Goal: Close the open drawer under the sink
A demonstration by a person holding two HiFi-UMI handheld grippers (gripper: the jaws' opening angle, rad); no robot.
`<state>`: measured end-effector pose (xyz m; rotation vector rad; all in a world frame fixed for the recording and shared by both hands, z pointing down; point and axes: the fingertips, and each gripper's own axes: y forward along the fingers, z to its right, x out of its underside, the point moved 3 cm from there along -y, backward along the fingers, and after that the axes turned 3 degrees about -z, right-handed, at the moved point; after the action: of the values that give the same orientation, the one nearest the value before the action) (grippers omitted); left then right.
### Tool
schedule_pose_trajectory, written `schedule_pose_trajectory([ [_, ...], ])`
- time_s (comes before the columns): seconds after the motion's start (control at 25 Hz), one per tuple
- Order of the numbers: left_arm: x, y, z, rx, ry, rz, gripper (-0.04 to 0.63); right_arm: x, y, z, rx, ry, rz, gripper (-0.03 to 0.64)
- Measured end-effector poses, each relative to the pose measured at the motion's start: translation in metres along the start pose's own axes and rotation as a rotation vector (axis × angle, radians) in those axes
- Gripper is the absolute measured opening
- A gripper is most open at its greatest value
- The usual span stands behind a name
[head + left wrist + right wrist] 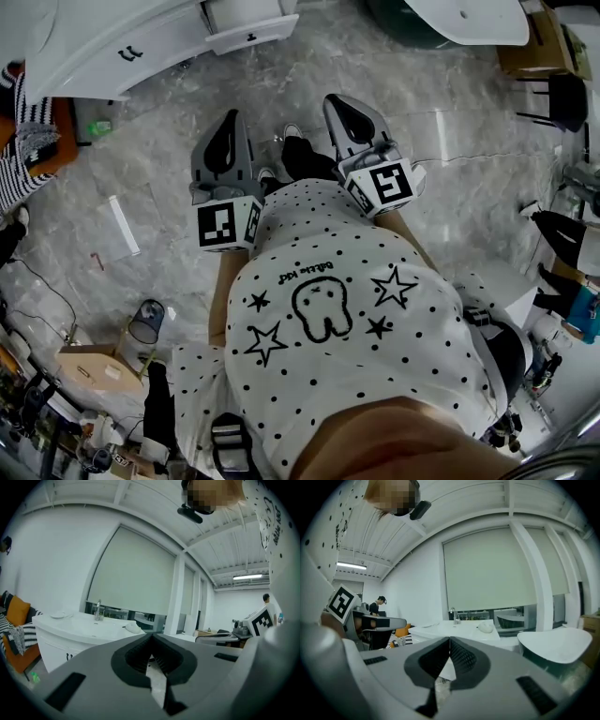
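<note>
Left tongs (228,118) and right tongs (337,101) are both pressed together, empty. Upper centre of the head view, the open drawer (251,30) juts from the white cabinet (103,52); rigid, probably light-sliding, best pushed on its flat front.

Marble floor (450,84) with white slat (123,225)

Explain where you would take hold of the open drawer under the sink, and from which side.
Probably the drawer by its front panel, at the small dark handle, approached from the floor side: it juts out of the white cabinet, flat front facing the room.
</note>
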<state>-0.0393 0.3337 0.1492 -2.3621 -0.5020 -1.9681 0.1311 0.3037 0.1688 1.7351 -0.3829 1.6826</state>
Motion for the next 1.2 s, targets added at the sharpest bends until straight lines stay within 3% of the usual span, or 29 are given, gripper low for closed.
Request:
schedule_pose_trajectory([
  [0.6, -0.006, 0.074, 0.022, -0.051, -0.017, 0.012, 0.005, -0.003, 0.035, 0.075, -0.060, 0.010, -0.030, 0.014],
  [0.84, -0.007, 0.097, -0.002, -0.065, -0.025, -0.007, 0.005, -0.003, 0.062, 0.084, -0.058, 0.017, -0.053, 0.014],
  [1.2, -0.035, 0.152, -0.047, -0.018, -0.015, -0.022, 0.005, -0.035, 0.116, 0.102, -0.005, 0.012, -0.043, 0.014],
])
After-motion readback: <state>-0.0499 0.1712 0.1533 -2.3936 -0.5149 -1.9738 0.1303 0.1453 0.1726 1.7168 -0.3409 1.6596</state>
